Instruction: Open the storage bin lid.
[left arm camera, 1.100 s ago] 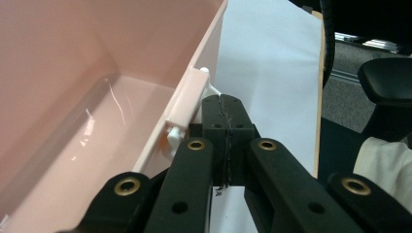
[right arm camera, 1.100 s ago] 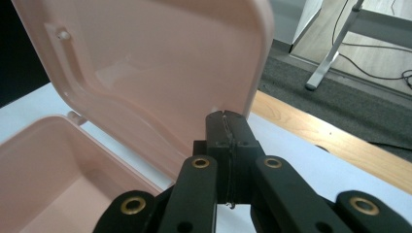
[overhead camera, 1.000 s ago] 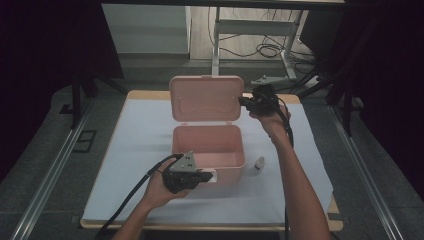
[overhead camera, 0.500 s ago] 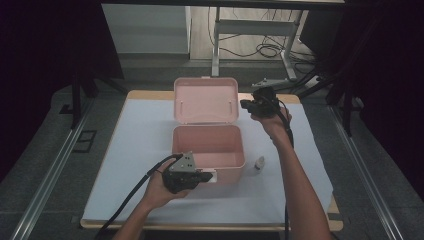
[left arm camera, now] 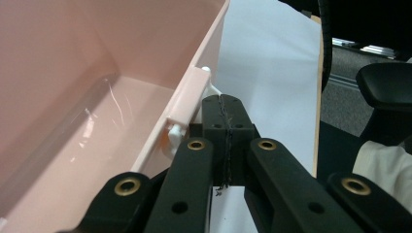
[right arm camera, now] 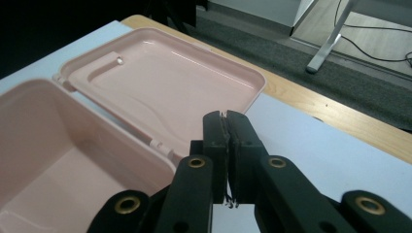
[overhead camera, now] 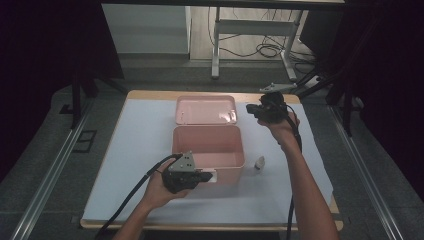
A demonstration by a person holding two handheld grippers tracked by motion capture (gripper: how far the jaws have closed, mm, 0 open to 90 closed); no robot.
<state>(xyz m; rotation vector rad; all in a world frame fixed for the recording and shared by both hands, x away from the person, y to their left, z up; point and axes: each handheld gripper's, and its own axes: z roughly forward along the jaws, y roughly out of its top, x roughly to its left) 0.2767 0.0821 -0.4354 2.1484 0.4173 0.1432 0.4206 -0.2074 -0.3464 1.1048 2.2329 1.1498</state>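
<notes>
Left gripper [overhead camera: 204,176] sits at the front wall of the pink box [overhead camera: 207,150], mid-table on the white sheet [overhead camera: 140,135]. In the left gripper view its jaws are pressed together with nothing between them, tips just beside the box's front latch [left arm camera: 187,104]; contact can't be confirmed. Right gripper [overhead camera: 251,109] hangs right of the open lid [overhead camera: 205,109], which lies back flat. Its jaws have just been opening: only a hairline gap, nothing between them. Small white piece [overhead camera: 259,163] lies right of the box.
</notes>
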